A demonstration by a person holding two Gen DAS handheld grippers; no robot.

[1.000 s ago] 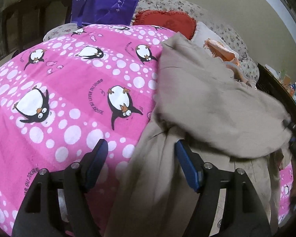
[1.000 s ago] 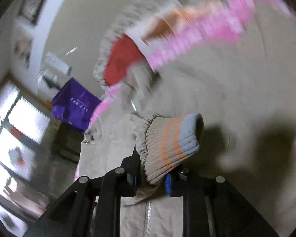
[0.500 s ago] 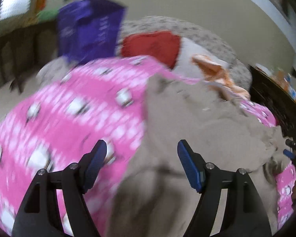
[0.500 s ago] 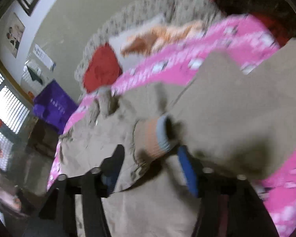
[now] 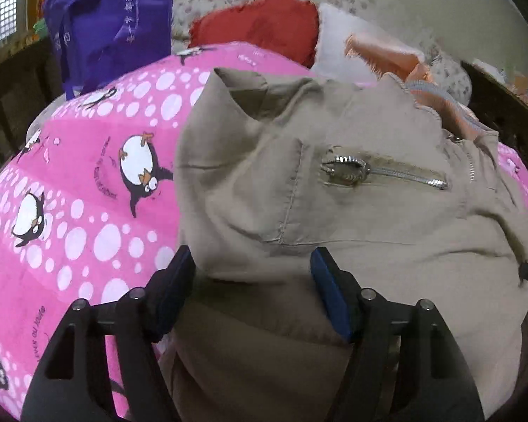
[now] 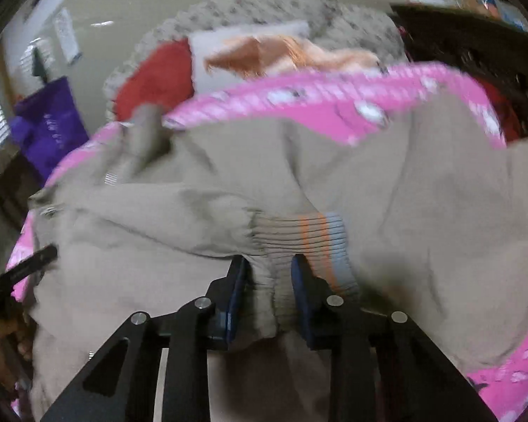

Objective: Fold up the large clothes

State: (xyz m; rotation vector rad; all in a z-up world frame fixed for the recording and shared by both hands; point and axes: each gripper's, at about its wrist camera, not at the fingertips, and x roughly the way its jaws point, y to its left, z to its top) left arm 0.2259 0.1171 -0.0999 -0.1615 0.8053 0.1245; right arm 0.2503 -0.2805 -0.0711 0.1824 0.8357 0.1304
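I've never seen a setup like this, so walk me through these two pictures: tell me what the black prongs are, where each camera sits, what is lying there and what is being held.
No robot arm here: a person carries a hand-held two-finger claw in each hand, and a wide-angle camera on each looks forward along its black fingers with blue pads.

The left-hand camera shows the left claw open, with a fold of the beige zip-up jacket between its pads, which are not pressing it. The jacket lies on a pink penguin-print blanket.

The right-hand camera shows the right claw, whose jaws have just been closing, pinching the jacket's ribbed knit cuff with orange and blue stripes.

Behind are a red cushion and a purple fabric bag. The right view is blurred, so finer detail there is unclear.
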